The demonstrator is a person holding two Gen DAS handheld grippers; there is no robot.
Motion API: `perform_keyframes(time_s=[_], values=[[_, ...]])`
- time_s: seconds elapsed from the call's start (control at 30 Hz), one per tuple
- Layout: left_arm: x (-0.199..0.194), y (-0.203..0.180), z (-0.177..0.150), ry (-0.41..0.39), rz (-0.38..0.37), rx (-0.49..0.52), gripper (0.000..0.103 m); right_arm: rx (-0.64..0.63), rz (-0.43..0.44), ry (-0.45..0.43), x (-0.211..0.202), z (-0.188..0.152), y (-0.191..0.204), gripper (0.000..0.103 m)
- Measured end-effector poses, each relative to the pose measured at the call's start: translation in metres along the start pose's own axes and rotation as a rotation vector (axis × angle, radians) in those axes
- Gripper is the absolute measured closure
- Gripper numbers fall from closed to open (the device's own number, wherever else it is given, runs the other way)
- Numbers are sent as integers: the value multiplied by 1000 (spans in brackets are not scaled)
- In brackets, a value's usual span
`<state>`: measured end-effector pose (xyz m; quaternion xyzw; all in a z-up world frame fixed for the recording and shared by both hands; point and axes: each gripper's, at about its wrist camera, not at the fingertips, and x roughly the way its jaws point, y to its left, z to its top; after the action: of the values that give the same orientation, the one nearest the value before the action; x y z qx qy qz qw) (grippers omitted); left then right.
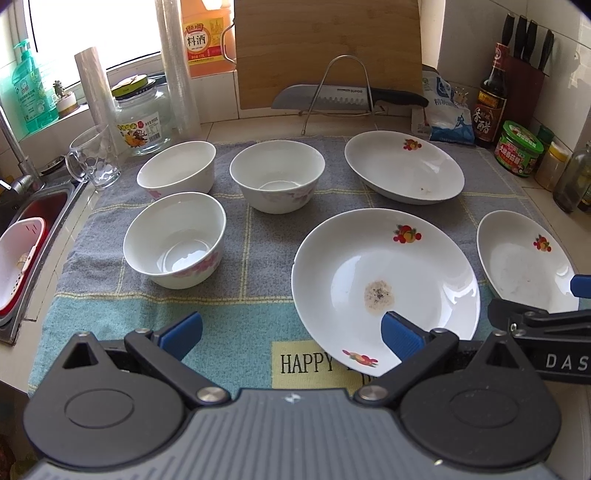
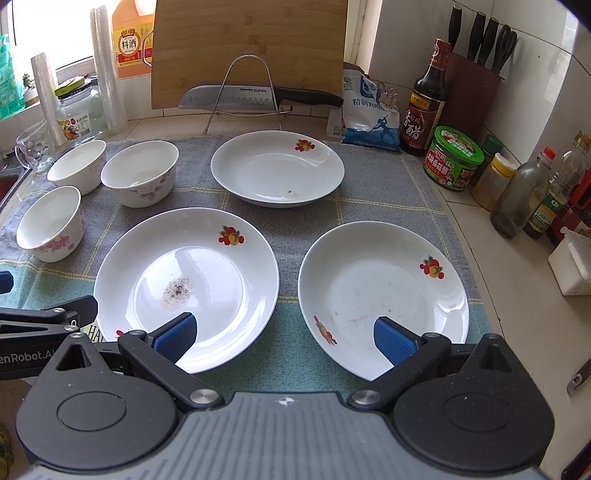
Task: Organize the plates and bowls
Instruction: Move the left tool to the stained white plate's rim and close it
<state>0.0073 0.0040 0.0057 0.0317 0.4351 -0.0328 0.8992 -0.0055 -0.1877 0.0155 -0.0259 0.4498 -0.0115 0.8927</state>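
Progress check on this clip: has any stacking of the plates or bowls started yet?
Nothing done: three plates and three bowls all sit apart on the towel. Nothing in hand: left gripper and right gripper open, empty. All stacking remains.

Bright daylight pours from the window (image 1: 92, 29), blown out to white, behind the glass jar (image 1: 142, 114). Glare streaks the near plate (image 2: 186, 288), shadows stay soft. Fisheye bending curves both views, corners vignetted dark.
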Motion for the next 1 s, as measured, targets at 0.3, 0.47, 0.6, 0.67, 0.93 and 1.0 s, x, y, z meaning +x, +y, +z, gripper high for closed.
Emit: perform_keyframes(time_s=[0.3, 0.47, 0.6, 0.67, 0.93, 1.0], values=[[0, 10, 1, -45, -63, 49, 1, 16, -9, -37, -7, -4, 7, 0], [-1, 19, 2, -91, -105, 92, 1, 36, -19, -64, -11, -7, 16, 0], [0, 30, 3, -125, -151, 111, 1, 74, -32, -79, -16, -12, 19, 0], [2, 34, 4, -139, -174, 116, 1, 90, -48, -79, -19, -16, 18, 0], [9, 42, 7, -142, -256, 122, 1, 120, -106, -118, -23, -32, -6, 0], [12, 41, 7, -126, -257, 111, 1, 119, -109, -123, -19, -37, -16, 0]])
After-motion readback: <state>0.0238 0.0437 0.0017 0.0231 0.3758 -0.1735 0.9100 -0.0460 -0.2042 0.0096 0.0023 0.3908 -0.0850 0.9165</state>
